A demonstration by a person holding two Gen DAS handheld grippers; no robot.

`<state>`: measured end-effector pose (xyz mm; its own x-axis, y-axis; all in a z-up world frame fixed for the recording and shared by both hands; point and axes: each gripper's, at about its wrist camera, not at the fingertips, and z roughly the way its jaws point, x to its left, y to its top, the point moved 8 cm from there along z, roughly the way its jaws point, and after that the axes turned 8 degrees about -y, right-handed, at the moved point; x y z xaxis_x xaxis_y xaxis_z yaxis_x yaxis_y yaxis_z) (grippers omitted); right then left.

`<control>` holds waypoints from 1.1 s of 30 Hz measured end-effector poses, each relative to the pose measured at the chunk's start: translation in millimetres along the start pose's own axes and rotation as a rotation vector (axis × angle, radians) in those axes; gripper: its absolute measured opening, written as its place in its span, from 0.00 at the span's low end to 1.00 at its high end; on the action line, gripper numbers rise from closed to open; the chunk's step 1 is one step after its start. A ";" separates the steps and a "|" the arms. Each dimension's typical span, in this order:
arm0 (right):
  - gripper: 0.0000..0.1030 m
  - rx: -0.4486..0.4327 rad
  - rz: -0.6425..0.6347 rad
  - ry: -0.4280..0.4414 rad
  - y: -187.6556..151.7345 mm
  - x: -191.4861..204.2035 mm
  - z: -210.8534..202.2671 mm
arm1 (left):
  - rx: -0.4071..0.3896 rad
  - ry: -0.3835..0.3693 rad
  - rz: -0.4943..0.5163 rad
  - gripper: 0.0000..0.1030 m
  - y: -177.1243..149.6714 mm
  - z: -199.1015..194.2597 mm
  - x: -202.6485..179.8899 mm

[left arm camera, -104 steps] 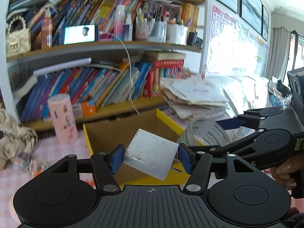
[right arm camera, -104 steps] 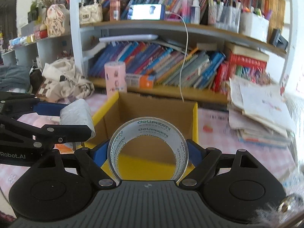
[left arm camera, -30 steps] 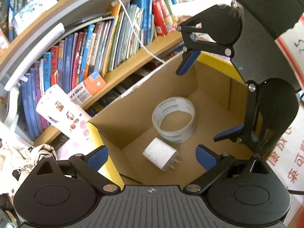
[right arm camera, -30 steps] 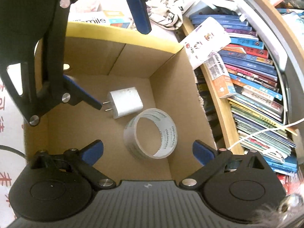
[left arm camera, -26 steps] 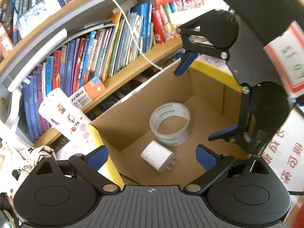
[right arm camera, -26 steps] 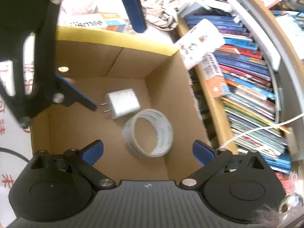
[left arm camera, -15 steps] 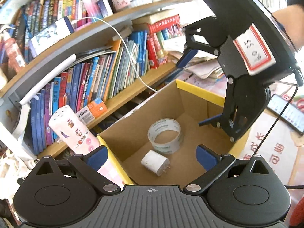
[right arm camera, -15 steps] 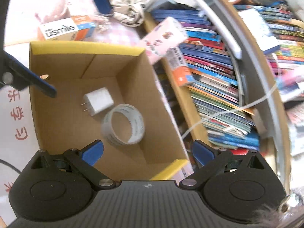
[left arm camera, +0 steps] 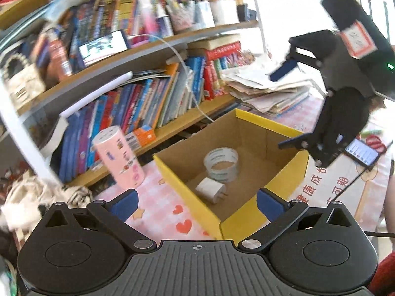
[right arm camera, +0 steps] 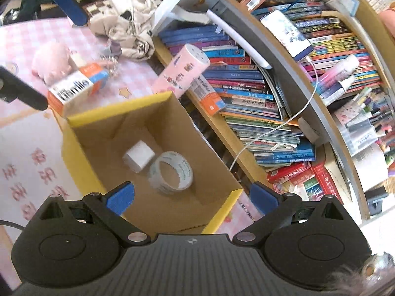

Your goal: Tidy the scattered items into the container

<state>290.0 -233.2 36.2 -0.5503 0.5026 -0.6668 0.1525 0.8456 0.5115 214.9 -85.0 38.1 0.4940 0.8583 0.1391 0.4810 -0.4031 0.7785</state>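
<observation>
Yellow-rimmed cardboard box (left arm camera: 269,123), tape roll (left arm camera: 221,164) and white charger (left arm camera: 209,190) laid inside (just beside each other), left gripper (left arm camera: 196,201) and right gripper (right arm camera: 191,194) held above, fingers spread, nothing gripped.

- The tabletop (left arm camera: 158,209) wears a pink checked cloth with hearts and stars.
- Directly on it:
- a yellow-rimmed cardboard box (left arm camera: 269,124), open on top
- a pink cylinder (left arm camera: 118,157), upright beside the box
- an orange-and-white carton (right arm camera: 76,86)
- a pink plush toy (right arm camera: 50,60)
- crumpled beige cloth (right arm camera: 128,32)
- a phone (left arm camera: 363,151)
</observation>
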 end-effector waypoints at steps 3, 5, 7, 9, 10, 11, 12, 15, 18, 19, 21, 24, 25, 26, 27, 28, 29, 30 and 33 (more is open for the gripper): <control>0.98 -0.012 0.032 -0.002 5.9 13.2 -17.9 | 0.006 0.010 -0.023 1.00 -15.0 -12.1 9.3; 0.98 -0.014 0.048 0.006 9.6 23.1 -25.5 | 0.015 0.015 -0.037 1.00 -25.9 -18.6 14.7; 0.98 -0.016 0.062 0.016 13.3 33.1 -33.0 | 0.025 0.017 -0.050 1.00 -36.6 -24.2 18.9; 0.98 -0.019 0.082 0.040 17.3 46.8 -39.9 | 0.029 0.020 -0.068 1.00 -47.0 -29.8 22.0; 0.98 -0.021 0.092 0.053 19.4 53.8 -43.4 | 0.029 0.021 -0.079 1.00 -52.5 -32.9 23.6; 0.98 -0.023 0.103 0.066 21.4 60.7 -46.8 | 0.029 0.023 -0.091 1.00 -57.9 -36.0 25.2; 0.98 -0.025 0.113 0.079 23.5 67.7 -50.3 | 0.031 0.023 -0.103 1.00 -63.4 -38.6 27.1; 0.98 -0.029 0.149 0.122 30.1 89.0 -59.3 | 0.044 0.026 -0.140 1.00 -79.6 -45.1 34.0; 0.98 -0.015 0.213 0.181 36.1 112.5 -60.3 | 0.055 0.044 -0.167 1.00 -93.2 -51.3 42.4; 0.98 -0.008 0.237 0.202 37.4 120.9 -59.6 | 0.057 0.051 -0.178 1.00 -97.8 -53.6 45.4; 0.98 0.020 0.285 0.231 38.8 136.0 -55.9 | 0.058 0.067 -0.200 1.00 -107.0 -58.2 50.9; 0.98 0.059 0.355 0.292 42.6 162.2 -51.6 | 0.066 0.102 -0.237 1.00 -124.5 -64.7 59.1; 0.98 0.066 0.368 0.311 44.6 171.0 -51.1 | 0.073 0.109 -0.253 1.00 -131.0 -65.9 61.0; 0.98 0.072 0.378 0.325 47.2 178.9 -50.6 | 0.081 0.112 -0.270 1.00 -136.8 -66.9 63.2; 0.98 0.078 0.388 0.339 50.0 186.6 -50.2 | 0.088 0.114 -0.287 1.00 -142.4 -67.8 65.4; 0.98 0.082 0.398 0.349 52.4 191.6 -49.1 | 0.093 0.119 -0.305 1.00 -148.0 -69.1 67.6; 0.98 0.088 0.413 0.358 54.8 195.8 -47.6 | 0.097 0.124 -0.322 1.00 -153.6 -70.5 69.8; 0.98 0.097 0.429 0.369 57.2 200.6 -45.8 | 0.100 0.129 -0.337 1.00 -158.1 -72.0 71.8; 0.98 0.133 0.454 0.383 58.3 211.9 -39.0 | 0.104 0.140 -0.382 1.00 -169.2 -75.7 77.7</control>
<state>150.4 -84.5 -54.1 -0.6586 0.7388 -0.1427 0.5287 0.5894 0.6108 117.0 74.0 -36.5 0.1666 0.9842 -0.0603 0.6847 -0.0714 0.7254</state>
